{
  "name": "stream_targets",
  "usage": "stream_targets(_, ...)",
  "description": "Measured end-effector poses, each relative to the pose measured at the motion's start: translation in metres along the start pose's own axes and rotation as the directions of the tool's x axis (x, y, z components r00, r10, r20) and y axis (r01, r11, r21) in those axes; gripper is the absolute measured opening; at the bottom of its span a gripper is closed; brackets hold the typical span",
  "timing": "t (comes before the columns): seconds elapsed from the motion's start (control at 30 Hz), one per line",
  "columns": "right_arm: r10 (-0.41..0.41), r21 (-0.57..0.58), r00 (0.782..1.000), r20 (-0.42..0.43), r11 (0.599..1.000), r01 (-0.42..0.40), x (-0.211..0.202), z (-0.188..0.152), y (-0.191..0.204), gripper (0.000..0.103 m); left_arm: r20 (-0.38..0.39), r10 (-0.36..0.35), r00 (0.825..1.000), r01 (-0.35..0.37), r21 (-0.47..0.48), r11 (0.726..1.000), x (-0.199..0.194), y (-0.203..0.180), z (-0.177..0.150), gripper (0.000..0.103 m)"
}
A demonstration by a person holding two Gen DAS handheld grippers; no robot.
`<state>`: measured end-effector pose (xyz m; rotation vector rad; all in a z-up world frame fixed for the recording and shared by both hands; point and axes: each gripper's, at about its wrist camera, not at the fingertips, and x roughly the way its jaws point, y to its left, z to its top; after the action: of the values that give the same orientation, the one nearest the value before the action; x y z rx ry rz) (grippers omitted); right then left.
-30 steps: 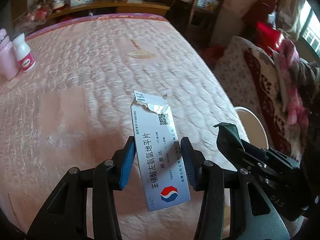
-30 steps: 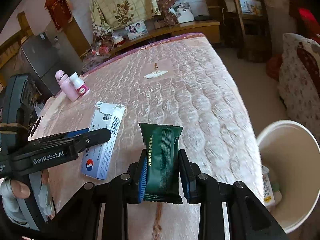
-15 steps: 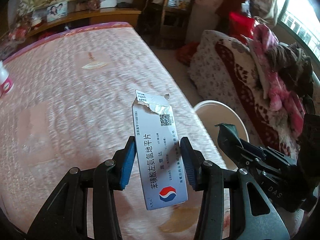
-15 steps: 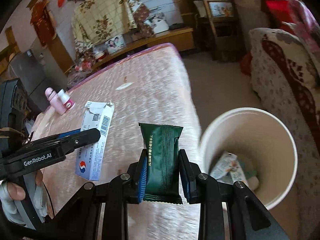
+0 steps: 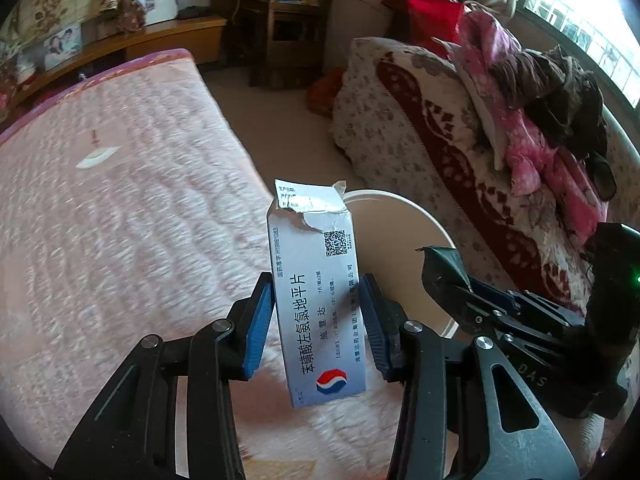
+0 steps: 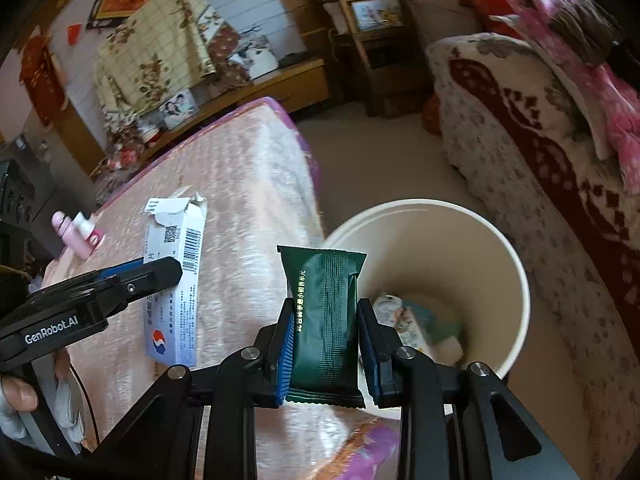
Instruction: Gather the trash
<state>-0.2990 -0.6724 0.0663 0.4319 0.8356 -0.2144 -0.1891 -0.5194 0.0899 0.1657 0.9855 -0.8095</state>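
Black left gripper point(image 5: 316, 320) and right gripper point(image 6: 326, 344): blue pads, silver screws, white "GenRobot.AI" lettering; pale glove point(image 6: 16, 412) at near left

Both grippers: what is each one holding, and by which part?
Left gripper clamps the white medicine box across its long sides, near mid-length. Right gripper clamps the green wrapper across its side edges, at the lower half.

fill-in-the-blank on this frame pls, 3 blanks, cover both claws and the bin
1. The left claw is shut on a torn white ____ box.
2. The right claw is shut on a dark ____ wrapper.
3. The cream bin stands on the floor beside the bed and already holds some ____.

Missing words: medicine; green; trash
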Motion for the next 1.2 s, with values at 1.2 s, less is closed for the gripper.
stream_targets(1.2, -0.065, 0.051, 0.998, 0.008, 0.997, 0.064, 0.002, -0.009, -0.026, 0.048, 0.009, 0.024, 1.0, -0.024, 0.009, 1.0, 0.02, -0.005, -0.017, 0.057)
